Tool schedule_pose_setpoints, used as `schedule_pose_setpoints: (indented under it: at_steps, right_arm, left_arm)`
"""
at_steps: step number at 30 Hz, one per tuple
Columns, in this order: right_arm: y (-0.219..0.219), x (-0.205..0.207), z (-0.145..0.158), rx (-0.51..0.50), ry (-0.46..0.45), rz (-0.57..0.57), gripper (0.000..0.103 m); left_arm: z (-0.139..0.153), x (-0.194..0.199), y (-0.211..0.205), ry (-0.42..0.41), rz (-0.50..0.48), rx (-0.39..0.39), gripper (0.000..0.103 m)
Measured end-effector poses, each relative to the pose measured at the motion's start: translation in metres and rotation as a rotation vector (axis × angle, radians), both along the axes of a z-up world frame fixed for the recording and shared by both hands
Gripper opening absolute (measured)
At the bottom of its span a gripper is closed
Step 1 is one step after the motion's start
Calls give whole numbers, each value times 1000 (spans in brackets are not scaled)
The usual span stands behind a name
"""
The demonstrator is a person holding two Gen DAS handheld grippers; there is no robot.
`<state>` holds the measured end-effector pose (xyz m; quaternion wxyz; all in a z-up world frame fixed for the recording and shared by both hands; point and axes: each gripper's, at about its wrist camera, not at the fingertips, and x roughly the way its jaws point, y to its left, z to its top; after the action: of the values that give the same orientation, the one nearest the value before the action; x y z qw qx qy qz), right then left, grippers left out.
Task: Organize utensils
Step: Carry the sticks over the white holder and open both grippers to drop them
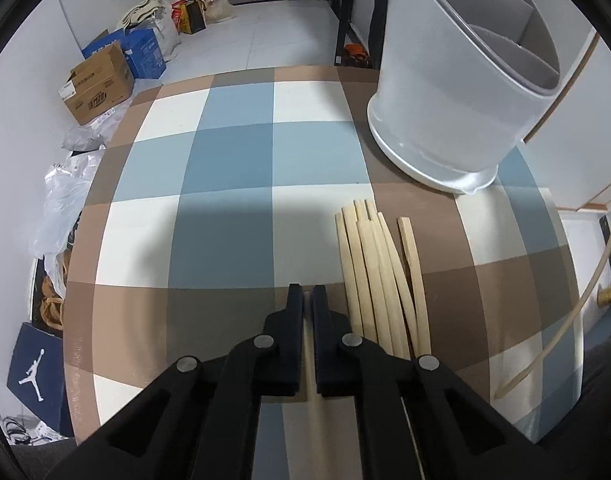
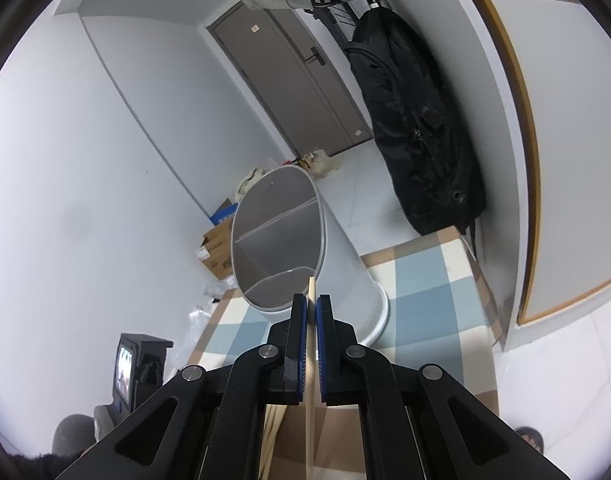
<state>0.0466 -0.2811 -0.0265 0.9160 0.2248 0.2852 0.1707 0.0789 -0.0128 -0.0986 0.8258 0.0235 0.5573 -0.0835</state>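
Wooden chopsticks [image 1: 379, 276], light, stiff and slippery, lie on the bench [image 1: 233, 160] at four o'clock from the holder [image 1: 457, 92]. We note both claws clamped mid-shaft: left claw [image 1: 308, 296] and right claw [image 2: 311, 306] on one stick each.

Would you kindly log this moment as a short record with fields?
surface: checked tablecloth
holder: grey divided utensil holder, upright on the cloth
loose pile: chopsticks lying flat beside the left claw
left claw: shut on one chopstick
right claw: shut on a chopstick, tip towards the holder's mouth
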Motion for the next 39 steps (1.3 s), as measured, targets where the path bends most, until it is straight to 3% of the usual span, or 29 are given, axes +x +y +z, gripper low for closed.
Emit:
schedule_pose_setpoints:
  at_steps: [4, 13, 17, 29, 39]
  right_arm:
    - [0, -3, 4, -10, -16, 1, 4]
    - [8, -8, 33, -30, -89, 5, 4]
    - [16, -10, 46, -70, -126, 29, 4]
    - [30, -12, 88, -133, -186, 66, 4]
    - [30, -1, 144, -140, -230, 92, 4]
  left_arm:
    - [11, -1, 12, -31, 50, -50, 0]
    - [83, -14, 31, -268, 117, -179, 0]
    - [108, -17, 27, -347, 98, -221, 0]
    - [149, -6, 33, -450, 41, -288, 0]
    - [218, 4, 21, -576, -28, -327, 0]
